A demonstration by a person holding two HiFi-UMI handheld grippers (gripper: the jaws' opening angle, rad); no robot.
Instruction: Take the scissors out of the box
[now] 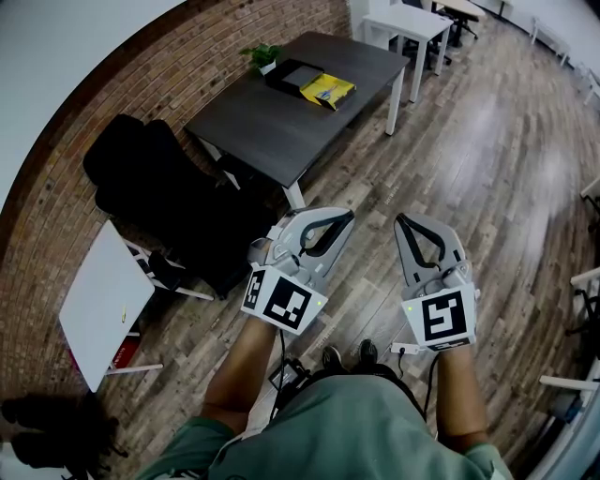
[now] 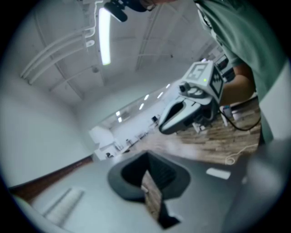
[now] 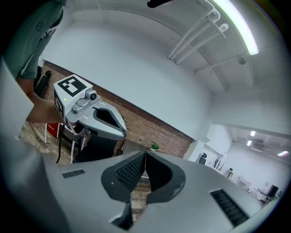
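A dark table (image 1: 281, 122) stands far ahead by the brick wall. On it lie a flat black box (image 1: 294, 73) and a yellow packet (image 1: 327, 90). No scissors show in any view. I hold both grippers at waist height over the wooden floor, well short of the table. My left gripper (image 1: 347, 218) is shut with nothing in it, its jaws meeting at the tip (image 2: 146, 155). My right gripper (image 1: 402, 221) is also shut and empty (image 3: 145, 153). Each gripper view shows the other gripper beside it: the right gripper (image 2: 184, 113) and the left gripper (image 3: 97, 120).
Black chairs (image 1: 155, 183) crowd the near left side of the table. A white board (image 1: 101, 302) leans on a stand at the left. A small plant (image 1: 264, 56) sits on the table's far corner. A white desk (image 1: 409, 24) stands further back. A cable (image 2: 236, 157) lies on the floor.
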